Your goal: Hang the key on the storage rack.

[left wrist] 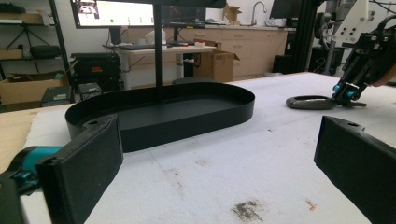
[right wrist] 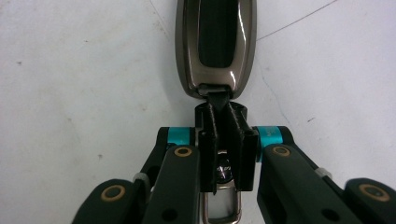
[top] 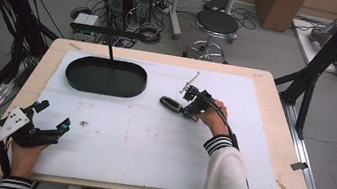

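Near the middle of the high view, slightly right, the right gripper (top: pixel 185 108) pinches the strap end of a car key fob (top: pixel 170 104) lying on the white mat (top: pixel 149 142); its own view shows the jaws closed tight on the short black strap, the fob's glossy grey body (right wrist: pixel 215 46) stretching toward the top of the frame, flat on the mat; at lower left of the high view the left gripper (top: pixel 54 117) rests with jaws wide apart, holding nothing; the black oval tray (top: pixel 106 76) sits upper left, well apart from the fob.
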The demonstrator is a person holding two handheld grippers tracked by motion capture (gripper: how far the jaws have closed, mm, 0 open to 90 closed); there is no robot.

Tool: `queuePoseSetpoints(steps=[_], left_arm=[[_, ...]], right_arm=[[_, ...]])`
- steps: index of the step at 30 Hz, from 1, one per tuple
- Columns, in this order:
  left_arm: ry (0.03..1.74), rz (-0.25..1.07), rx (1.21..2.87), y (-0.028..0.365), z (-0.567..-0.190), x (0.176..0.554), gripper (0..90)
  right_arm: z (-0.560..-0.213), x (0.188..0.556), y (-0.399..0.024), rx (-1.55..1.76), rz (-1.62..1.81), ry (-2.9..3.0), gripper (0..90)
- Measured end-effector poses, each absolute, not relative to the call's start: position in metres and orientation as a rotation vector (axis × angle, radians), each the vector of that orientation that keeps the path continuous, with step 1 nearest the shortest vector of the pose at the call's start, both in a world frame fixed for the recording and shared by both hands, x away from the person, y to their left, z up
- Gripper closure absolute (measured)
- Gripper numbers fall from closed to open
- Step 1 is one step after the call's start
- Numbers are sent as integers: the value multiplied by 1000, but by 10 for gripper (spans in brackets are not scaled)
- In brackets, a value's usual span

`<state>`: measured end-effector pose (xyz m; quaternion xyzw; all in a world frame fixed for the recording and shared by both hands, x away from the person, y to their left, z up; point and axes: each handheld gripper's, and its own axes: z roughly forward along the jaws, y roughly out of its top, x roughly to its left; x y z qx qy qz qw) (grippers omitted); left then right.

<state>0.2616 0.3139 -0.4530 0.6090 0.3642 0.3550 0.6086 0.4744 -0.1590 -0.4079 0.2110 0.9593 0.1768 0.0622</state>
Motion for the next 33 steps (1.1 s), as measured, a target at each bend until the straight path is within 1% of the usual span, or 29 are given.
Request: queuePoseSetpoints(steps=[10,17,20,27,31,33], left_arm=[[842,792,1393,317,-453,263,17],[822,708,1415,318,-449,266,17],[802,678,1417,318,-442,270,17],[738,599,1490,308,-415,283,17],[683,510,1534,302,-403,293,17],[655,503,1569,298,-397,297,17]], right_arm=[[-399,469,-162,581,645,2908,850],[-382,461,-165,519,830,2889,858],[-373,456,-167,474,925,2876,859],[-356,443,-171,384,1030,2846,858],[-349,433,-169,301,1065,2847,858],[-346,429,-169,266,1088,2850,858]])
